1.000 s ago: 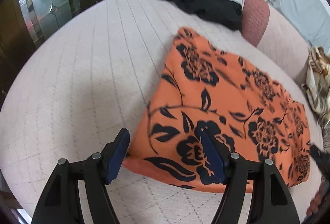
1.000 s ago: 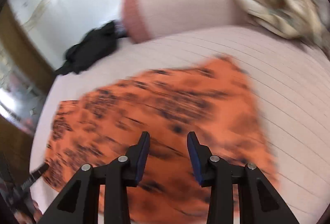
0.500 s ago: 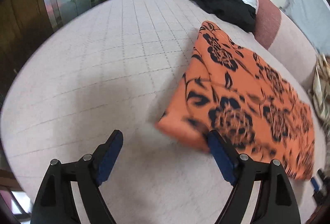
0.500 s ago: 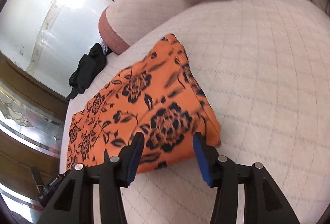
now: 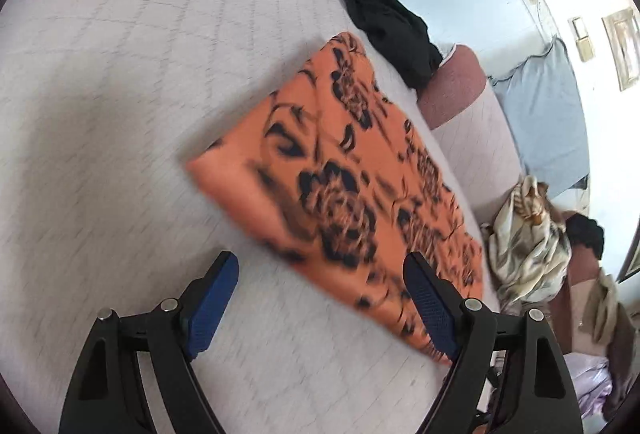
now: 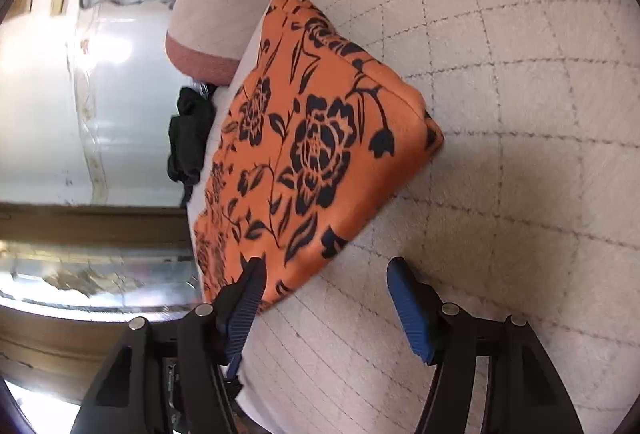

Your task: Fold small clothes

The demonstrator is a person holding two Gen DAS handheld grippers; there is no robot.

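Observation:
An orange cloth with black flowers [image 5: 344,190] lies folded flat on the pale quilted bed [image 5: 120,114]. It also shows in the right wrist view [image 6: 316,150]. My left gripper [image 5: 320,282] is open and empty, just short of the cloth's near edge. My right gripper [image 6: 324,286] is open and empty at the cloth's other end, its left finger [image 6: 244,298] over the cloth's corner.
A black garment [image 5: 380,14] lies at the far edge of the bed. A pink bolster [image 5: 460,86] and a grey pillow [image 5: 548,114] lie against the wall. A patterned beige cloth [image 5: 528,234] and other clothes are piled to the right.
Both grippers have drawn back from the cloth and turned. The right gripper's jaws have opened wider. The cloth lies folded and still.

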